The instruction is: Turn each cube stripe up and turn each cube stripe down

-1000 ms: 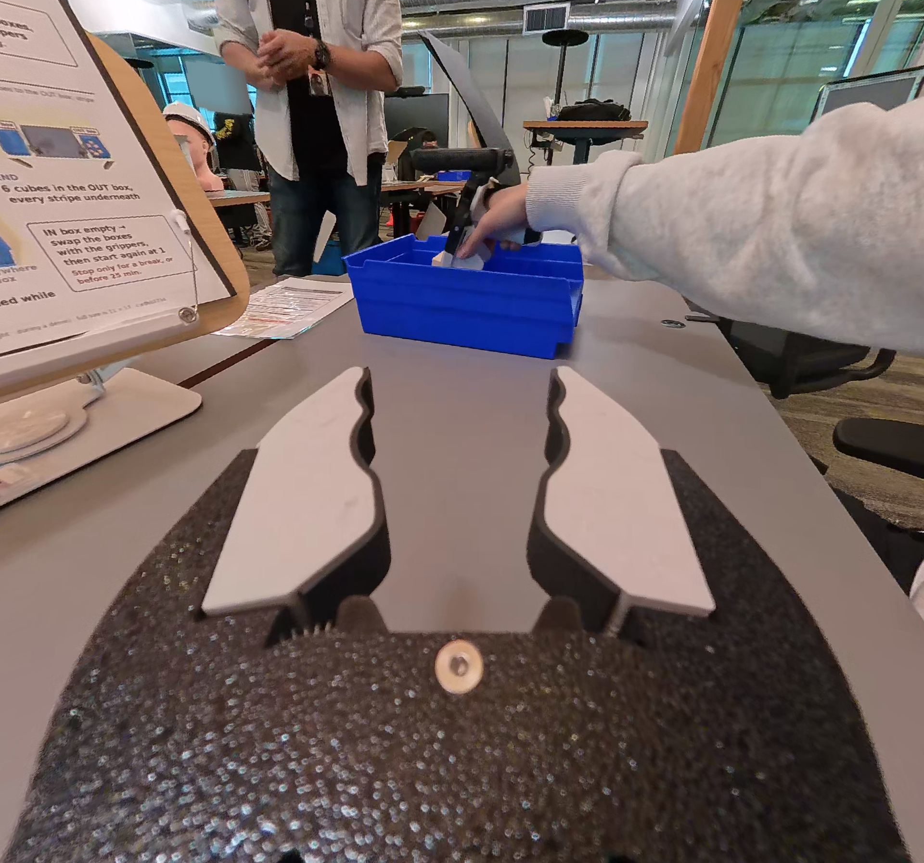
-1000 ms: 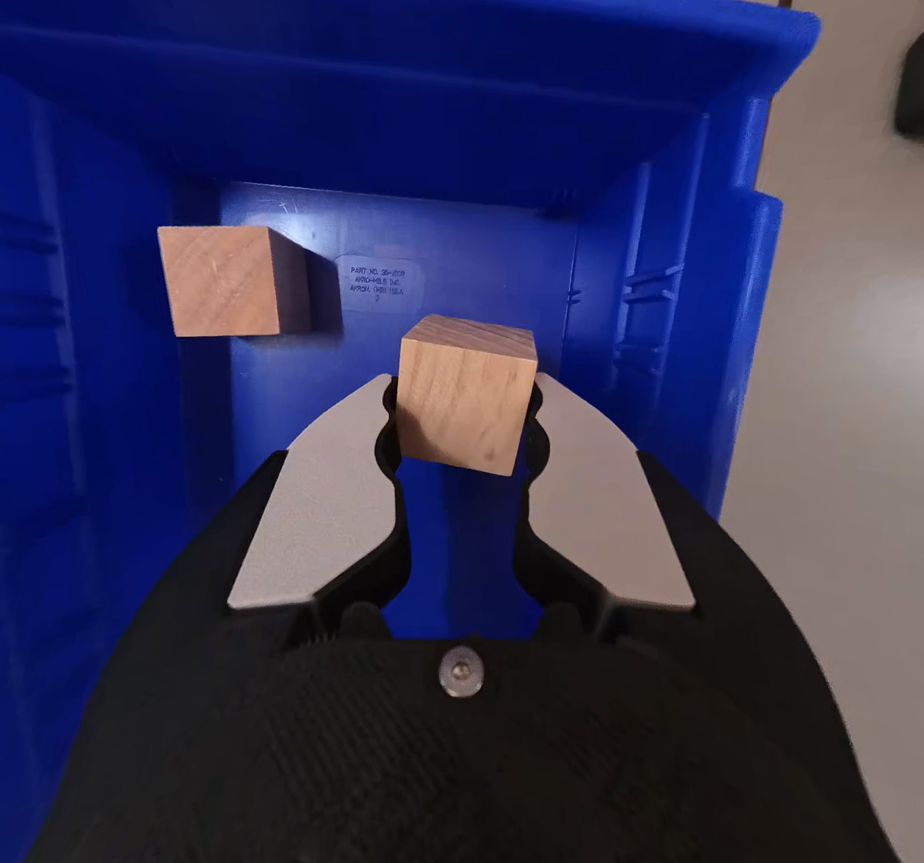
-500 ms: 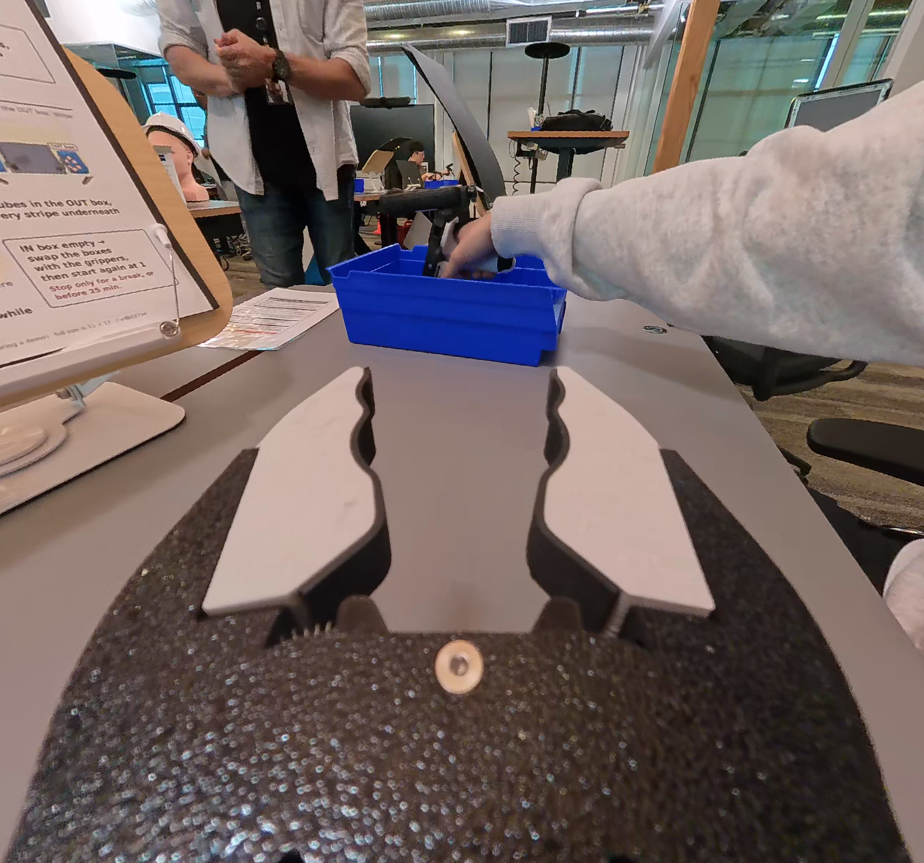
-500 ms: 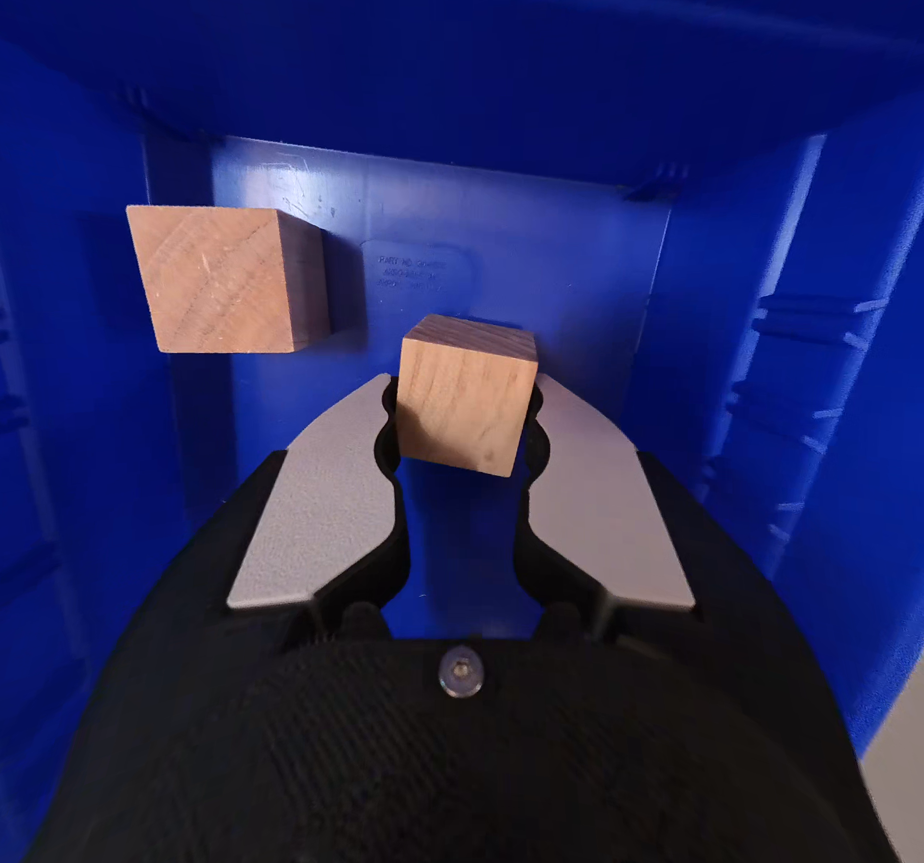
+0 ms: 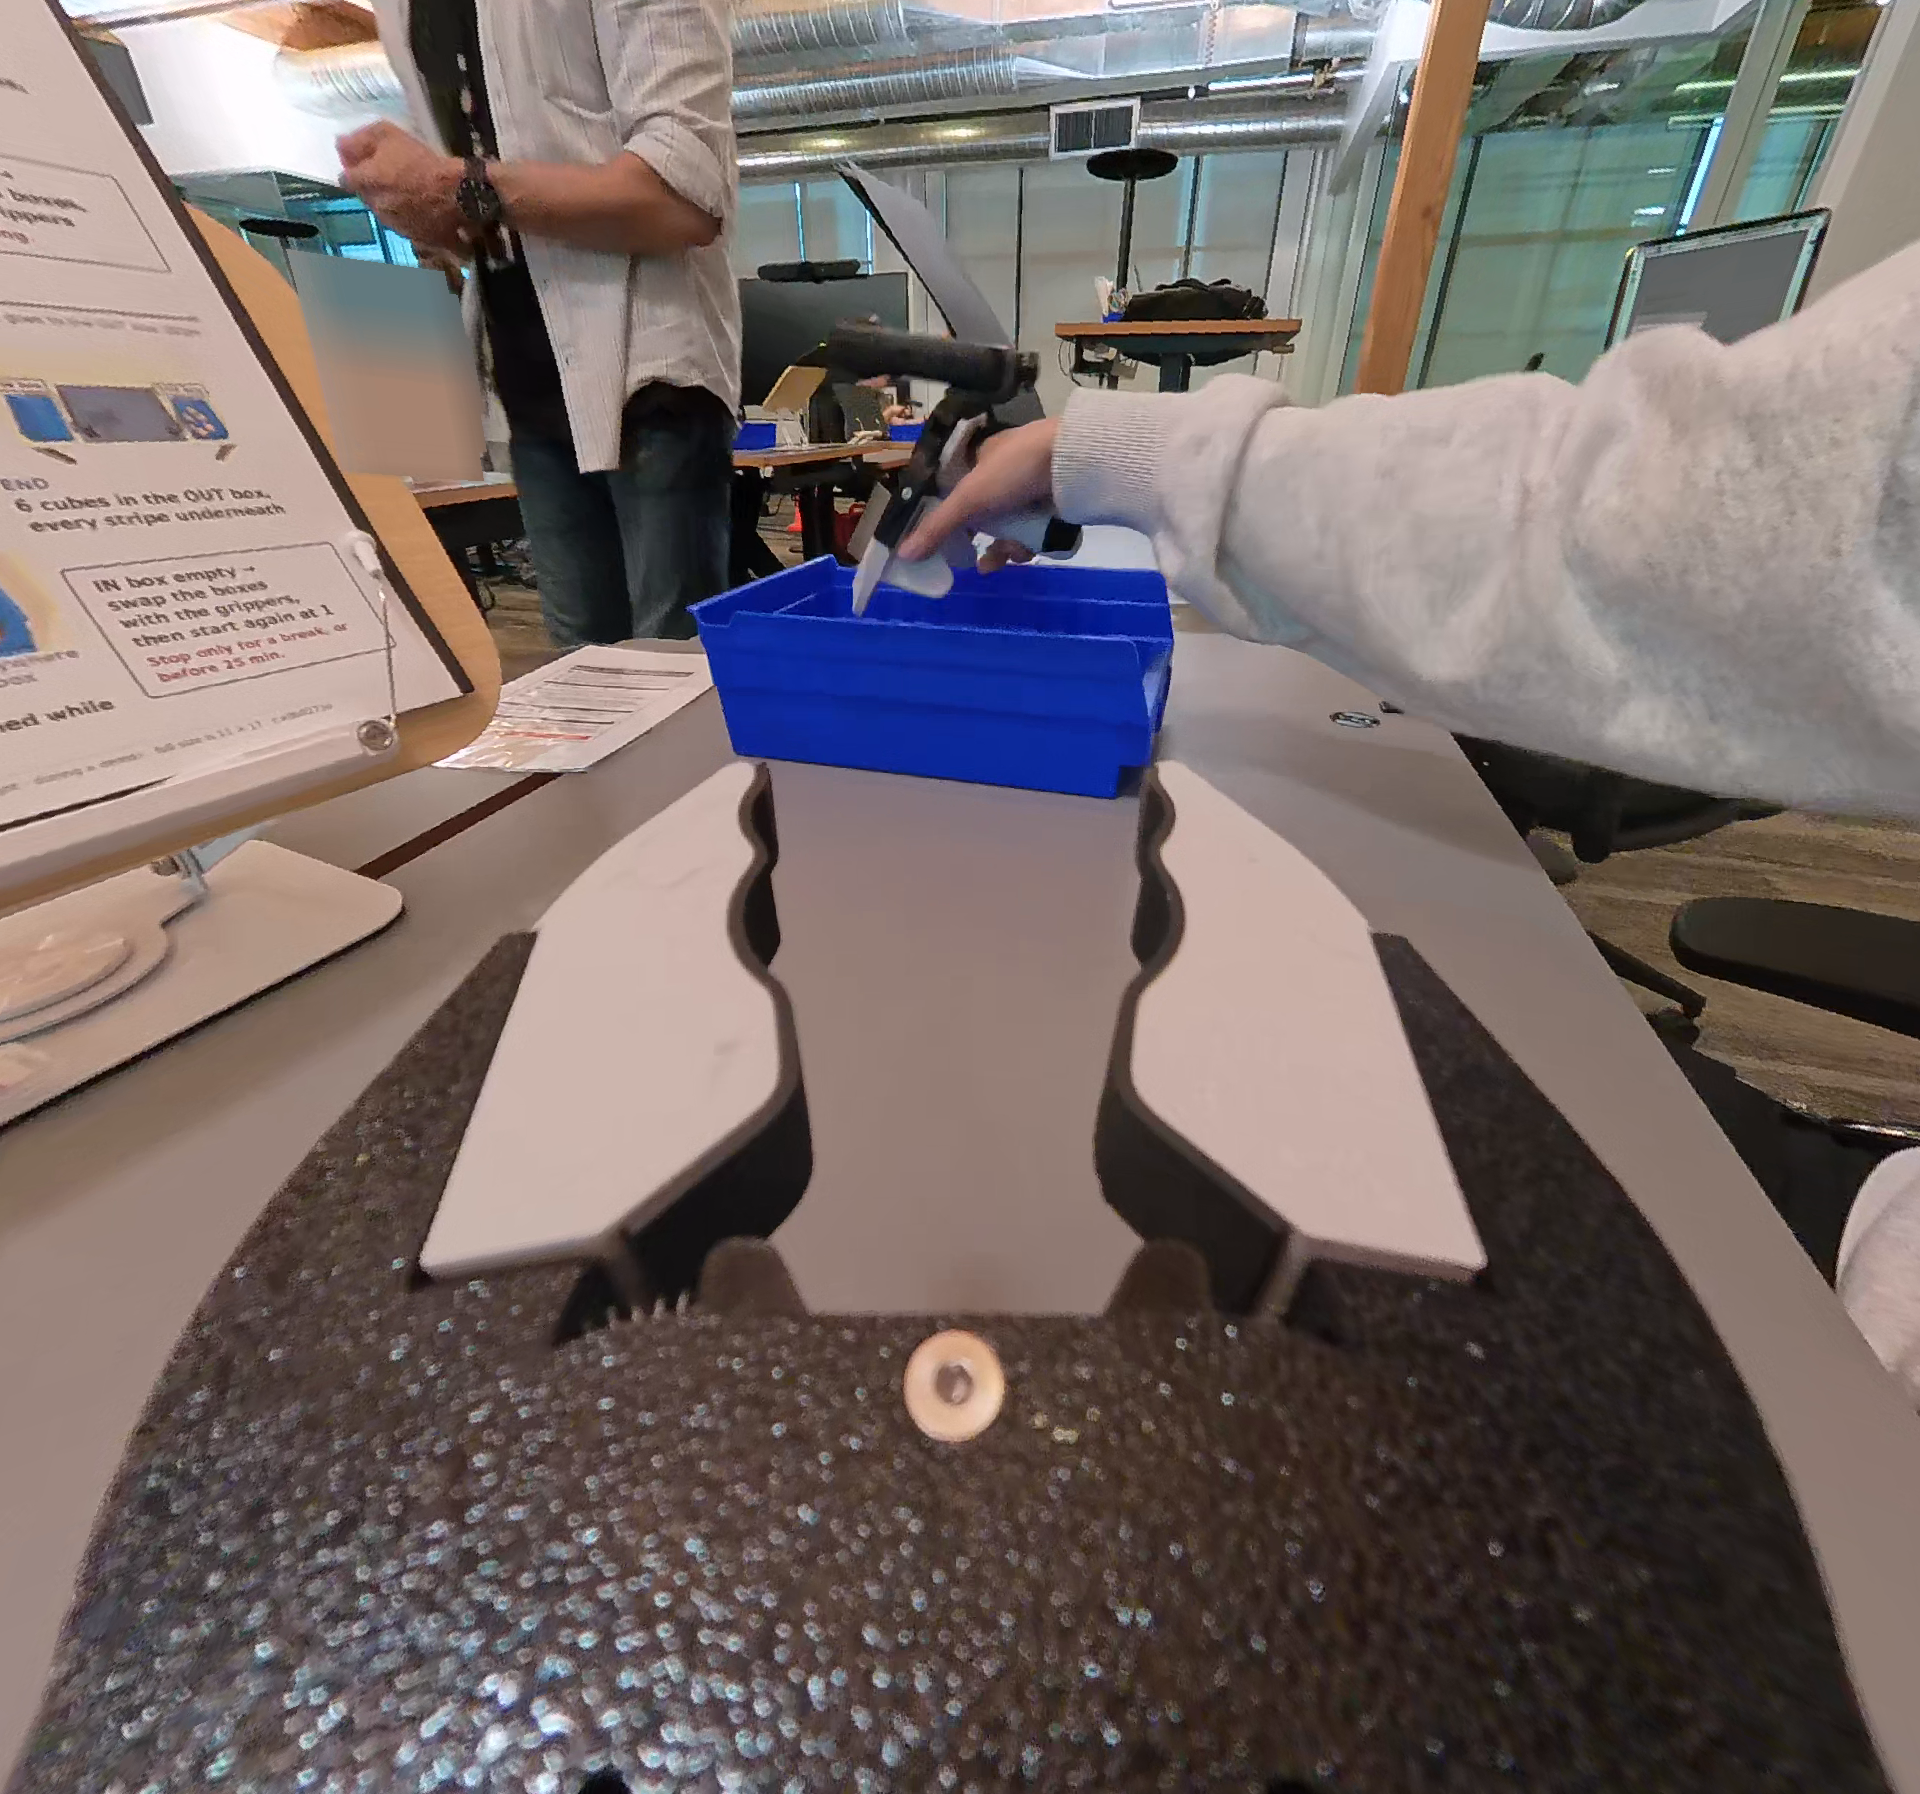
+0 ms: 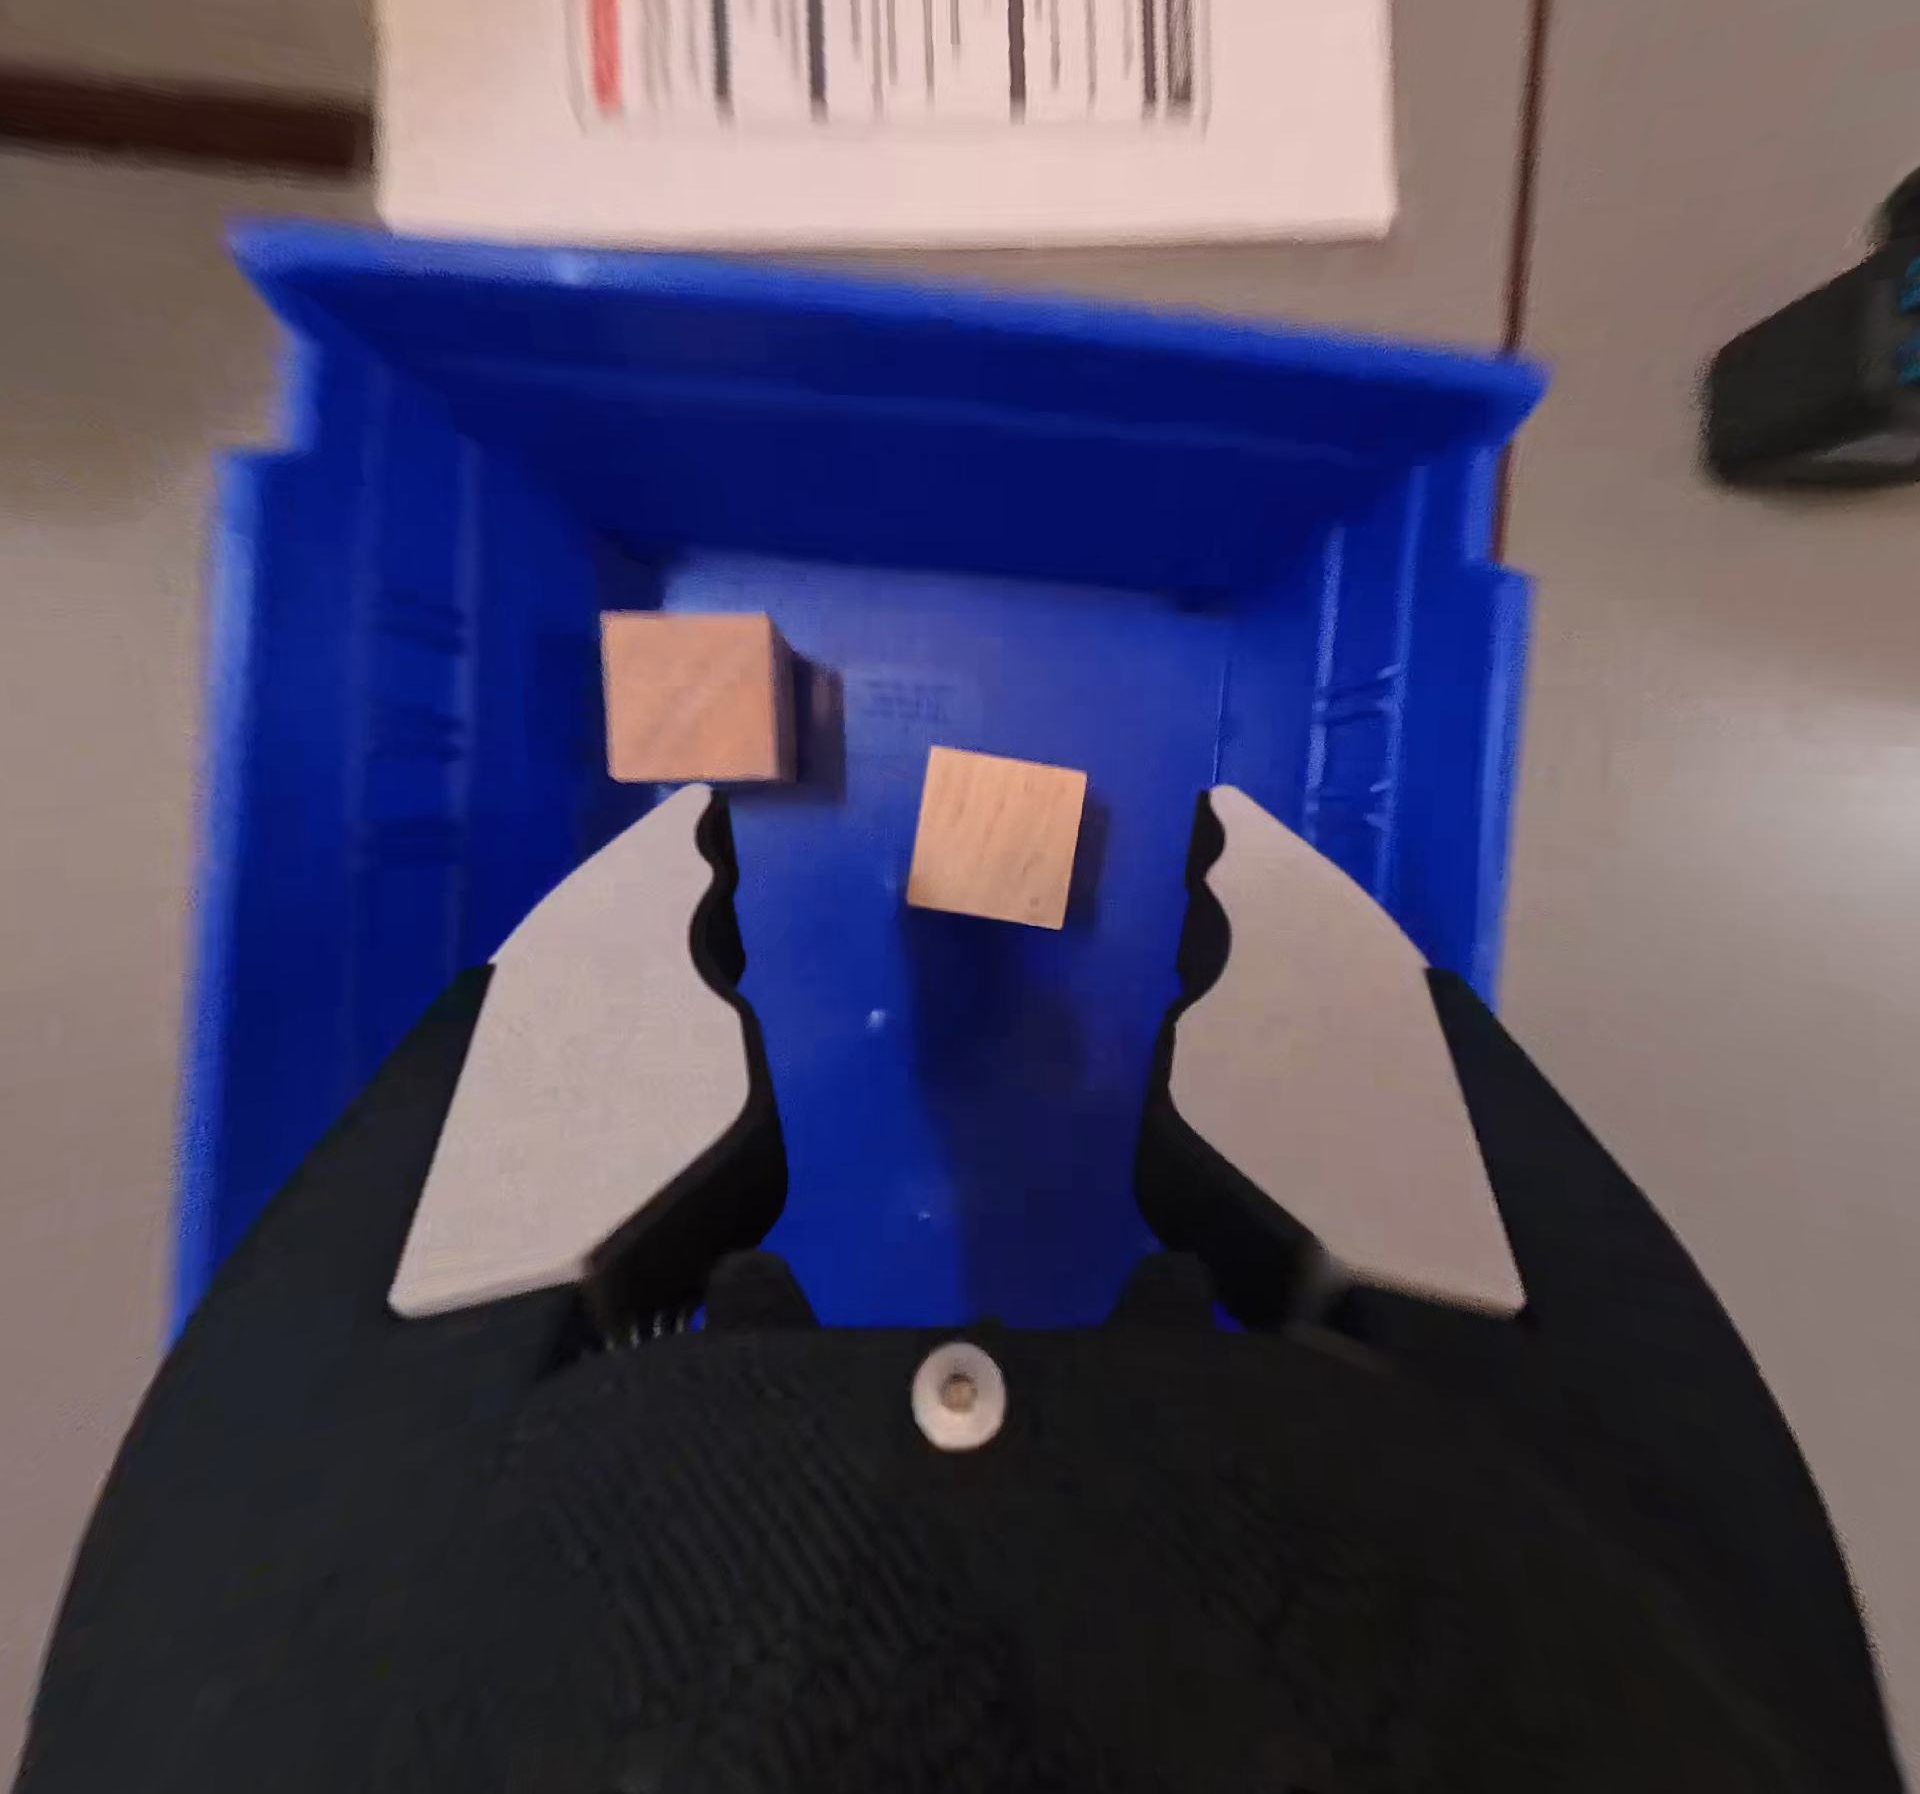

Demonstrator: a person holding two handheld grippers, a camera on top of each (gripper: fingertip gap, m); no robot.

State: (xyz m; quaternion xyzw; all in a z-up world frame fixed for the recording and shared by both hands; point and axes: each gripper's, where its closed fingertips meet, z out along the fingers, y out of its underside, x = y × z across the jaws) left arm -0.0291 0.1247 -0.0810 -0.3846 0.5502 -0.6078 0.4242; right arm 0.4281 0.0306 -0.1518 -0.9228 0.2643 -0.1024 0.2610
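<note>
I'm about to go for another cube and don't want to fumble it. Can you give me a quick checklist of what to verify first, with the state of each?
1. Right gripper open and empty: ok, fingers spread wide above the blue bin.
2. Cube just set down sits clear of both fingers on the bin floor: ok.
3. Second cube apart from it, not touching: ok.
4. Stripes underneath: cannot tell; only plain wood tops show.
5. Left gripper open, empty, over the table: ok.
6. More cubes to fetch: cannot tell; none shows outside the bin.
</note>
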